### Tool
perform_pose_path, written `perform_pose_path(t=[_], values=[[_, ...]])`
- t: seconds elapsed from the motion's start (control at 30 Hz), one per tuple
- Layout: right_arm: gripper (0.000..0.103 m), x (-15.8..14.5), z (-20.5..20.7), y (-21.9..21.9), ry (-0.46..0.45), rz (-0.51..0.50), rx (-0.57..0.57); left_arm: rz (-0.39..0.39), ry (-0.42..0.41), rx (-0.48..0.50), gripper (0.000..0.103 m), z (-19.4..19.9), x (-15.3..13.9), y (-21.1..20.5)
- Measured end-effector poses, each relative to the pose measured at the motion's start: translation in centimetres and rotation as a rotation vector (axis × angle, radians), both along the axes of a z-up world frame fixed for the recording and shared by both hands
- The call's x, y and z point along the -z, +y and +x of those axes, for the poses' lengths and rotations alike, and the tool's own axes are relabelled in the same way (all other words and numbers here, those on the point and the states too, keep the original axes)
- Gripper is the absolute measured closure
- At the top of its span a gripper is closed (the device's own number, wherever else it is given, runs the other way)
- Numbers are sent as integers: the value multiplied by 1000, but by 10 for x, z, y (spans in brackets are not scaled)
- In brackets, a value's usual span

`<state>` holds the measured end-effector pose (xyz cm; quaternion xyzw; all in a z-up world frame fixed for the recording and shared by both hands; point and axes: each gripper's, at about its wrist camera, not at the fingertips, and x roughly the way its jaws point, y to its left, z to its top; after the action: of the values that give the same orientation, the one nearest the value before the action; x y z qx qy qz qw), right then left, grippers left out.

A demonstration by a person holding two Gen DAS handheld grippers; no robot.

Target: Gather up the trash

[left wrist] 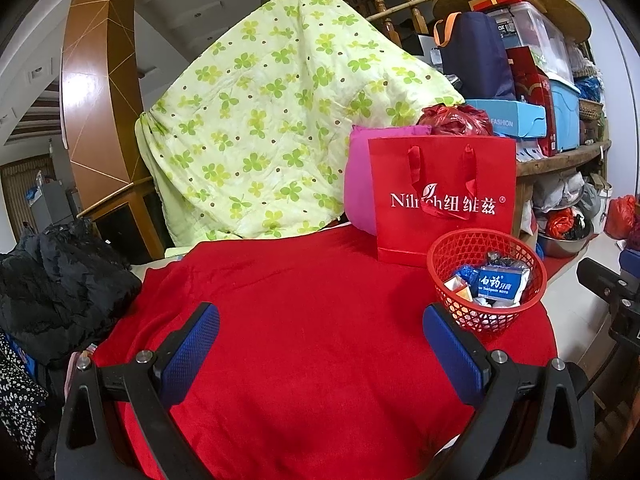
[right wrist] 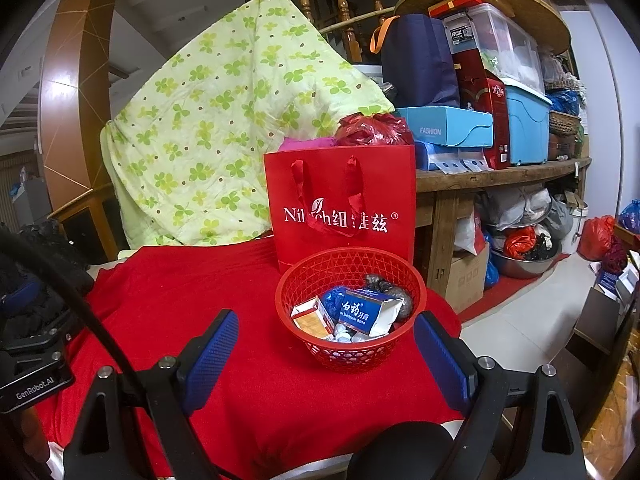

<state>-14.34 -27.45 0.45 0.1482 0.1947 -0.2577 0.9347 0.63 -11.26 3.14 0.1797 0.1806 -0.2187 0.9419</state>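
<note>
A red plastic basket [right wrist: 344,354] sits on the red cloth [right wrist: 200,292] and holds several pieces of trash: a blue-and-white toothpaste box [right wrist: 362,310], an orange-and-white carton [right wrist: 310,318], a blue wrapper and a grey crumpled piece. My right gripper [right wrist: 326,344] is open and empty, its blue pads to either side of the basket, just short of it. In the left wrist view the basket [left wrist: 486,318] is at the right, beside the right pad [left wrist: 450,354]. My left gripper [left wrist: 320,340] is open and empty over bare red cloth [left wrist: 312,300].
A red paper gift bag [right wrist: 340,208] stands right behind the basket, with a pink cushion [left wrist: 358,184] and a red plastic bag [right wrist: 372,130] behind it. A green flowered quilt [left wrist: 272,120] hangs at the back. Black clothing [left wrist: 60,284] lies left. Cluttered wooden shelves [right wrist: 500,172] stand right.
</note>
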Motion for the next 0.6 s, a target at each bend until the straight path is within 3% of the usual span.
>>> perform_pose_path(t=[0.6], values=[[12,7,4,-2,18,12,-3,23,16,13,2,3,7,0]])
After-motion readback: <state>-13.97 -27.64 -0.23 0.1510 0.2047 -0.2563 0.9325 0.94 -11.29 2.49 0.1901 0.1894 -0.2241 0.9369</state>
